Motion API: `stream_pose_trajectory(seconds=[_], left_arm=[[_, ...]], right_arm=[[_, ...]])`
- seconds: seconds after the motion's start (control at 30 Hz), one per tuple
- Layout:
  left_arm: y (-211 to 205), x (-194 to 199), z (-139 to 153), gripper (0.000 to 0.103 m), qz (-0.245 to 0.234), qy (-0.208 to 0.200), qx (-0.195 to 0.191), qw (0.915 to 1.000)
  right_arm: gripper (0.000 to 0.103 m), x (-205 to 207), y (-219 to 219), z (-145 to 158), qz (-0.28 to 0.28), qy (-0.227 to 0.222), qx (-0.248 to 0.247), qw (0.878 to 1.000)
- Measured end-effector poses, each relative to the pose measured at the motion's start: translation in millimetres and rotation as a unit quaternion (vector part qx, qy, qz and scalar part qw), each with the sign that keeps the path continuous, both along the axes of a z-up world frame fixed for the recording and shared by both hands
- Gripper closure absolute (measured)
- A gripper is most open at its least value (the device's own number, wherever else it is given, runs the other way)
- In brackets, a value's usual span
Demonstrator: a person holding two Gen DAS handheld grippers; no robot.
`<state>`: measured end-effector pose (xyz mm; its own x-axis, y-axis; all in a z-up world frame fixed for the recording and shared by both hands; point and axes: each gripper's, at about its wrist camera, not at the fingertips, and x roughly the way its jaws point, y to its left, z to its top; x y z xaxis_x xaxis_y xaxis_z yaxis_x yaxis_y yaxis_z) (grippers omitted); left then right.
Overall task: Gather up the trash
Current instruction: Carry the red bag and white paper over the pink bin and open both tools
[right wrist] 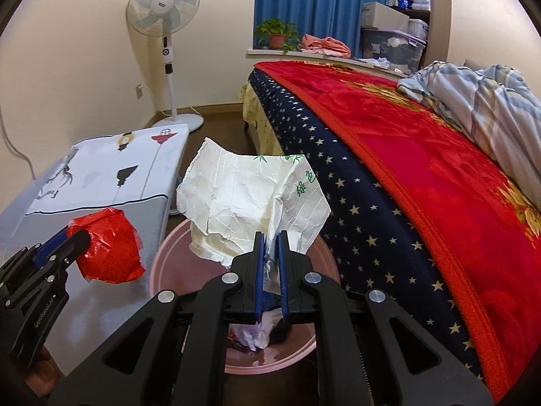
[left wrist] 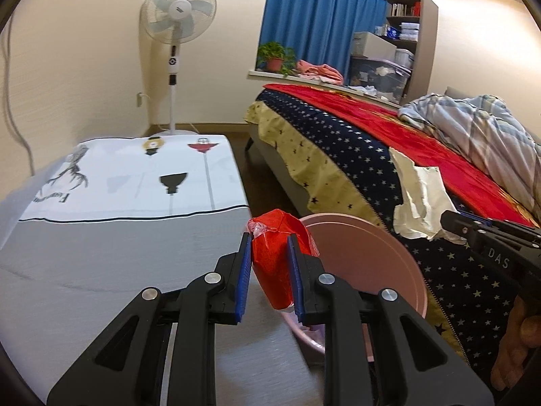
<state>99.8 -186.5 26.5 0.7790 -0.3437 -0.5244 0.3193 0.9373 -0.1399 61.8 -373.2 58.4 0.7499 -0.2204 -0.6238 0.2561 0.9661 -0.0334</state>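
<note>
My left gripper (left wrist: 270, 247) is shut on a crumpled red plastic wrapper (left wrist: 279, 257) and holds it over the left rim of a pink bin (left wrist: 389, 253). The wrapper also shows in the right wrist view (right wrist: 108, 250), held by the left gripper (right wrist: 76, 237). My right gripper (right wrist: 270, 240) is shut on a crumpled white wrapper with green print (right wrist: 247, 199), held above the pink bin (right wrist: 162, 270). Some trash lies in the bin bottom (right wrist: 253, 333). In the left wrist view the white wrapper (left wrist: 419, 199) hangs from the right gripper (left wrist: 449, 223).
A low table with a white printed cloth (left wrist: 128, 182) stands left of the bin. A bed with a red blanket and starry navy cover (right wrist: 422, 176) runs along the right. A standing fan (left wrist: 177, 17) is by the far wall. A potted plant (left wrist: 274, 55) sits on the sill.
</note>
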Motion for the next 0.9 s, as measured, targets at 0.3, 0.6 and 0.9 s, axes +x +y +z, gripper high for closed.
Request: stream_pose_trajectory(seconds=[0.3,0.6,0.9], left_arm=[[-26,6,-6,0.082,-0.018,0.007,-0.001,0.9998],[-37,14,-13,0.081,-0.044,0.022,-0.018,0.9986],[-30,8,-5,0.06,-0.054,0.012,-0.019,0.9983]], right_arm=[[0.095,4,-8,-4,-0.011,0.009,-0.004,1.0],[0.094,6,-14,-7,-0.018,0.013,-0.001,1.0],[0.052,-4,-26,-2,-0.046,-0.003,0.004,0.999]])
